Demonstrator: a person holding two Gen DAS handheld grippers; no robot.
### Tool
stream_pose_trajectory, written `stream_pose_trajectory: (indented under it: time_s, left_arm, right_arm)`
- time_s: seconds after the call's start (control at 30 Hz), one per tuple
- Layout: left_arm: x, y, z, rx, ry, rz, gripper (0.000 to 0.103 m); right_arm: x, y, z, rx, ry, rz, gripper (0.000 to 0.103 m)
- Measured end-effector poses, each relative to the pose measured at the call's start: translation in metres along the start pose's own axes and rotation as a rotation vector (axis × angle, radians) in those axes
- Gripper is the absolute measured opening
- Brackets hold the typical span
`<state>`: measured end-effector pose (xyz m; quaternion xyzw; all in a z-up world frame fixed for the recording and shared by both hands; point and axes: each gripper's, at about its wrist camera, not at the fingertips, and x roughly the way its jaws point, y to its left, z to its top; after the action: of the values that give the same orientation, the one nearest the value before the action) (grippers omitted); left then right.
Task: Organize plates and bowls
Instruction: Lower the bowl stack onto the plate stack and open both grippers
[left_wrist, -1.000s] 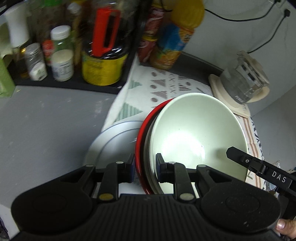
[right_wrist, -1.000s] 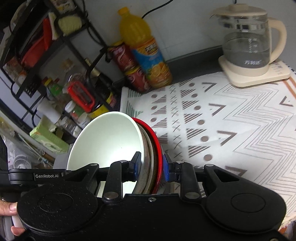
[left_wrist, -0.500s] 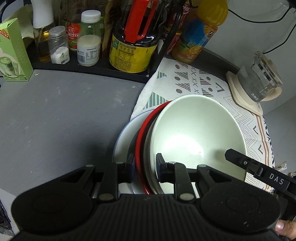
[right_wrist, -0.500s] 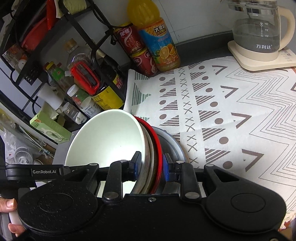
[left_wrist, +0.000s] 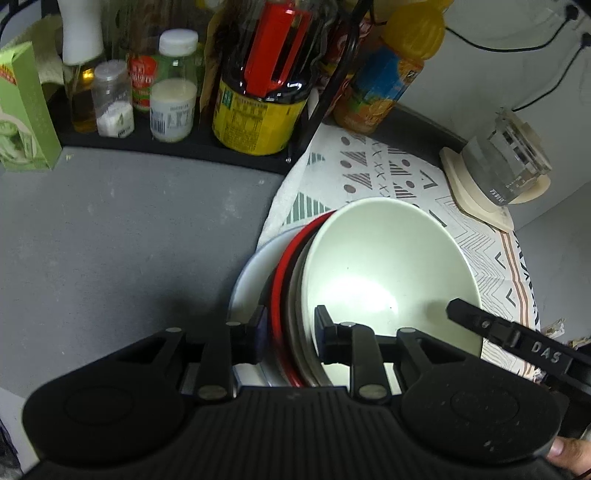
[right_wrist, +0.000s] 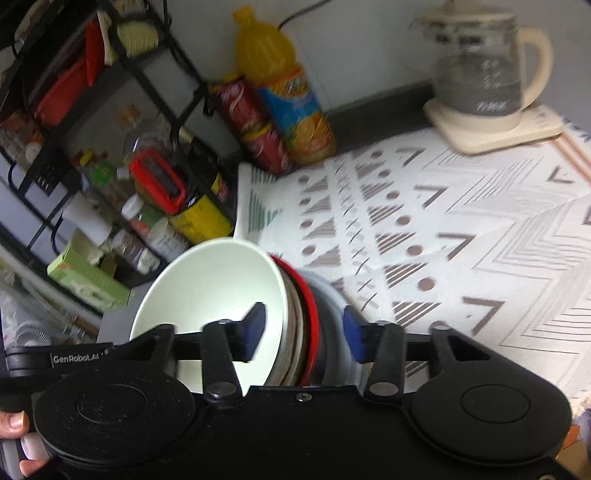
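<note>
A nested stack of dishes sits at the edge of a patterned cloth on a grey counter. The landmark is the white bowl, tilted on its side. Pressed against its back are a tan dish, then a red plate, then a pale grey plate lying outermost beneath them.

The left gripper has its 2 fingers set narrowly across the stack's near rim, 1 inside the white bowl and 1 outside the red plate, clamping them.

The right gripper straddles the opposite rim with its blue-padded fingers spread wide, both pads standing clear of the dishes.

Beyond the white bowl stand an orange drink bottle, a black rack of jars, and a glass kettle
</note>
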<state>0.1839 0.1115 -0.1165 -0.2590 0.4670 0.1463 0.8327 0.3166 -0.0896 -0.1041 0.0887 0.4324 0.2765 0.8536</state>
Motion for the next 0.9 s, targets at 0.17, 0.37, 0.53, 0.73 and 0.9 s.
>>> stream_pose_trajectory:
  time_s: [0.17,0.37,0.53,0.73,0.9]
  left_arm:
    - [-0.009,0.009,-0.001,0.033,-0.043,-0.005,0.051]
    - [-0.024,0.012,0.006,0.085,-0.075,-0.006,0.065]
    - [-0.037,0.000,0.011,0.121,-0.116,-0.021,0.078]
    - [-0.055,-0.020,0.005,0.177,-0.159,-0.071,0.086]
    - [-0.073,-0.036,-0.015,0.206,-0.196,-0.104,0.094]
  right_arm:
    - [-0.029,-0.005,-0.008,0.048,-0.110,-0.066,0.074]
    - [-0.067,-0.013,-0.017,0.091,-0.234,-0.159,0.098]
    - [-0.091,-0.016,-0.026,0.113,-0.296,-0.225,0.100]
    - [-0.128,-0.022,-0.040,0.101,-0.384,-0.250,0.100]
    - [-0.161,-0.031,-0.063,0.086,-0.444,-0.280,0.100]
